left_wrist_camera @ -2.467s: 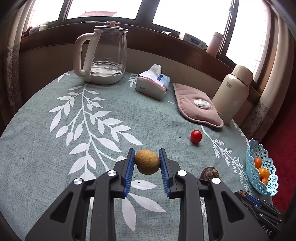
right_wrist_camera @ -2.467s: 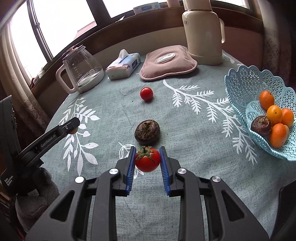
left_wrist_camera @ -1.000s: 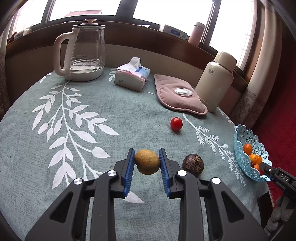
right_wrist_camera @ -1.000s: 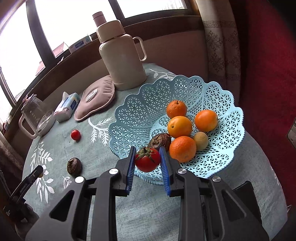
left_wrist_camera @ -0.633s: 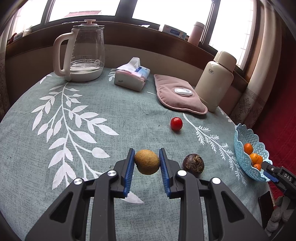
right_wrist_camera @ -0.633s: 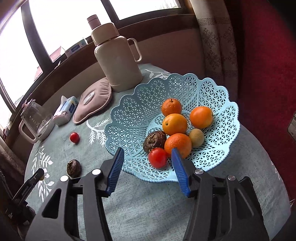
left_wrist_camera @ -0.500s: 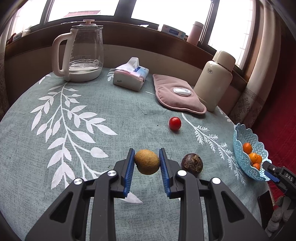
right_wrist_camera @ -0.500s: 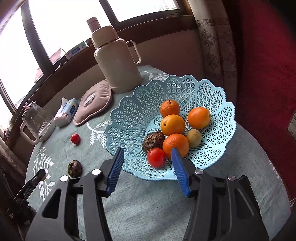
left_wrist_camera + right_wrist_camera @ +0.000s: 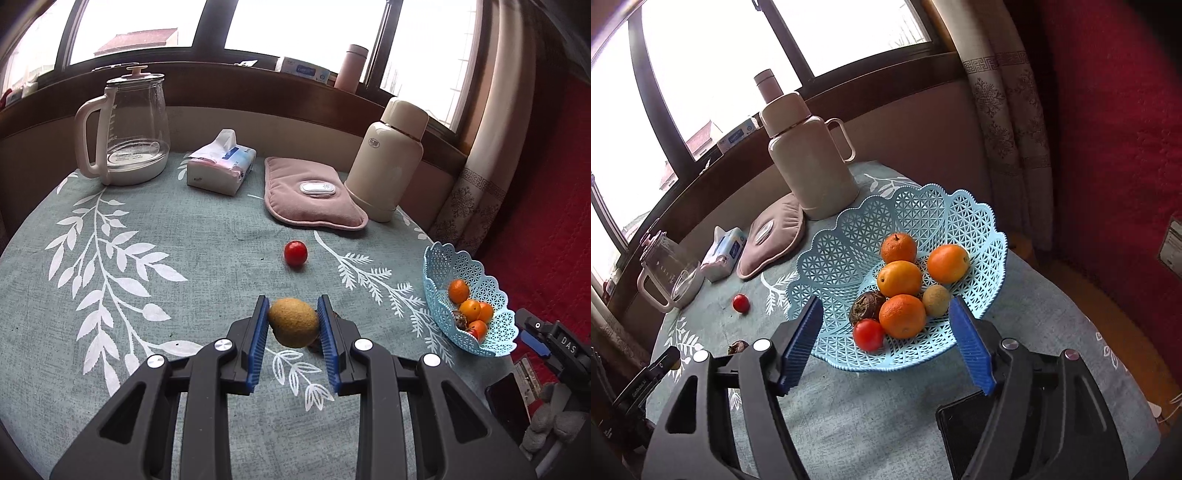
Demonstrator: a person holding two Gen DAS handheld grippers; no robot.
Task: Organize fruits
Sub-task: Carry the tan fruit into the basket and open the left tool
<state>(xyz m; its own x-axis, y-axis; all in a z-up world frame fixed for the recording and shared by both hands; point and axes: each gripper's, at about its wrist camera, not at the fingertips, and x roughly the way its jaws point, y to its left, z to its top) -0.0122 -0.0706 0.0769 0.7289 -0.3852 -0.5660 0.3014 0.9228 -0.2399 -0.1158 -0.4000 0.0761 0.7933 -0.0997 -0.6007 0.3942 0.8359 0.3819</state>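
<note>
My left gripper (image 9: 293, 325) is shut on a brown kiwi (image 9: 293, 322), held above the tablecloth. A dark round fruit (image 9: 314, 345) lies just behind it, mostly hidden. A small red tomato (image 9: 295, 253) sits on the cloth farther back. The light blue lattice basket (image 9: 846, 236) holds several oranges, a small kiwi (image 9: 936, 295), a dark fruit (image 9: 866, 305) and a red tomato (image 9: 868, 334). My right gripper (image 9: 886, 334) hovers over the basket's near rim, its jaws opening wide, with nothing pressed between the pads. In the left wrist view the basket (image 9: 436, 273) stands at the right table edge.
A glass kettle (image 9: 125, 129), a tissue pack (image 9: 221, 168), a pink heating pad (image 9: 314, 195) and a cream thermos (image 9: 391, 158) line the back of the round table. A dark phone (image 9: 964, 443) lies near the front edge. Red bedding fills the right side.
The right gripper opened and released the red tomato into the basket, then drew back slightly. The left gripper carried the kiwi to the right, toward the dark fruit.
</note>
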